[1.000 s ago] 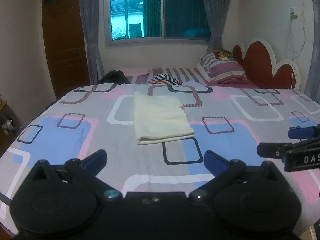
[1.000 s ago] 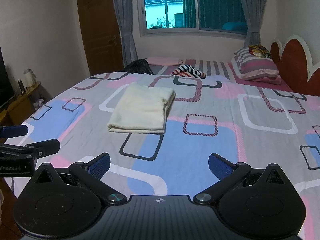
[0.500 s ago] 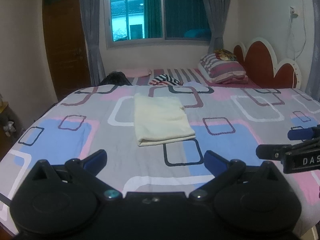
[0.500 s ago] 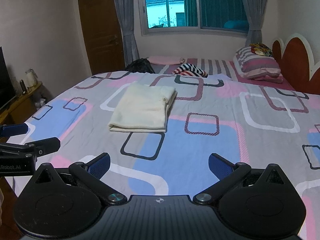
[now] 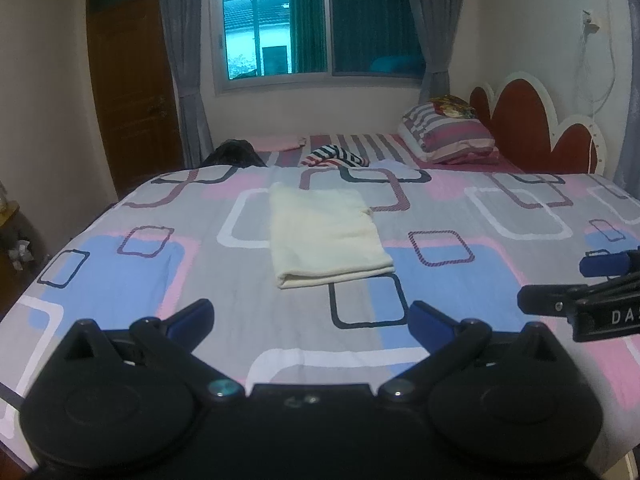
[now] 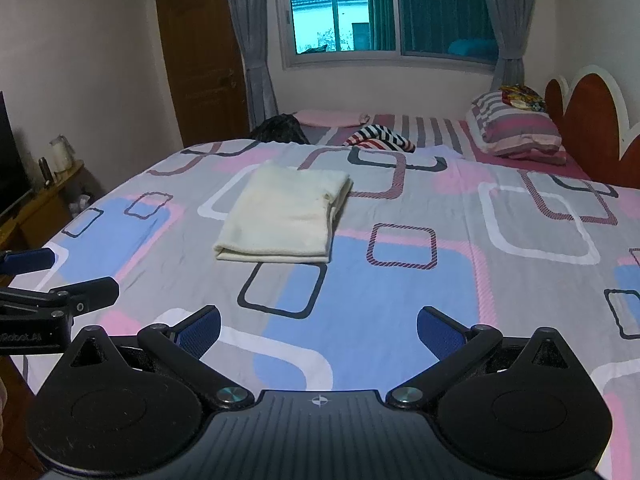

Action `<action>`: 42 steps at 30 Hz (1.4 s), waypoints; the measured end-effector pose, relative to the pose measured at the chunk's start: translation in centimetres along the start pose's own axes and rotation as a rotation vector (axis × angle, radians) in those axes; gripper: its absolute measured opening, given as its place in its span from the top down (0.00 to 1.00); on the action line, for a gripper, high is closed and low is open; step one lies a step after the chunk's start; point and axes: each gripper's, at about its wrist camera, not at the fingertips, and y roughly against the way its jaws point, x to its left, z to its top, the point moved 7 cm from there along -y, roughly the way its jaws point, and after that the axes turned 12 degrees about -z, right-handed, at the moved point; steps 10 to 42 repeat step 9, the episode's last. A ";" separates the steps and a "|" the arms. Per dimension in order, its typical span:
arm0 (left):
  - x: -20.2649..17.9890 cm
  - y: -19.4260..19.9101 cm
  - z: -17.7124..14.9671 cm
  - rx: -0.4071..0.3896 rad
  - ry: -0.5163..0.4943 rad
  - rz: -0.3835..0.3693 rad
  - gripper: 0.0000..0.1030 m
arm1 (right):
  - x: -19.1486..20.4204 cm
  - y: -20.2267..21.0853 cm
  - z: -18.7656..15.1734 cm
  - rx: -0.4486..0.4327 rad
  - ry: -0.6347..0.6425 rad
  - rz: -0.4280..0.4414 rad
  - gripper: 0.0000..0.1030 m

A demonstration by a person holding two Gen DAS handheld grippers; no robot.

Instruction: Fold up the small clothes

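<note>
On the bed (image 5: 224,332), spread w/ a grey cover patterned in pink, blue and white rounded squares, lay a cream garment (image 5: 326,236), folded into a flat rectangle w/ its doubled edge toward the cameras. It sat near the middle of the cover, well apart from both tools; nothing touched it. The left gripper (image 5: 311,320) hovered low over the near part of the bed, its 2 blue-padded fingers spread wide, nothing between them. The right gripper (image 6: 319,330) was likewise spread wide and held nothing, also over the near edge. Each tool showed in the other's view: the right gripper's tips at the right edge of the left wrist view, the left one's at the left edge of the right wrist view, so the 2 were side by side. Farther back, beyond the cream piece, a striped garment (image 6: 380,138) in red, white and dark bands lay bunched on the striped sheet, w/ a dark bundle (image 6: 280,128) to its left. A striped pillow (image 6: 518,128) rested by the red headboard (image 6: 592,120). Behind were a window (image 6: 384,12) w/ grey curtains and a brown door (image 6: 200,52).
</note>
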 end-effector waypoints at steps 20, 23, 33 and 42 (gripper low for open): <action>0.8 -0.2 0.1 -0.013 -0.002 0.022 0.00 | 0.2 -0.4 0.1 0.000 0.000 0.006 0.00; 0.8 -0.2 0.1 -0.013 -0.002 0.022 0.00 | 0.2 -0.4 0.1 0.000 0.000 0.006 0.00; 0.8 -0.2 0.1 -0.013 -0.002 0.022 0.00 | 0.2 -0.4 0.1 0.000 0.000 0.006 0.00; 0.8 -0.2 0.1 -0.013 -0.002 0.022 0.00 | 0.2 -0.4 0.1 0.000 0.000 0.006 0.00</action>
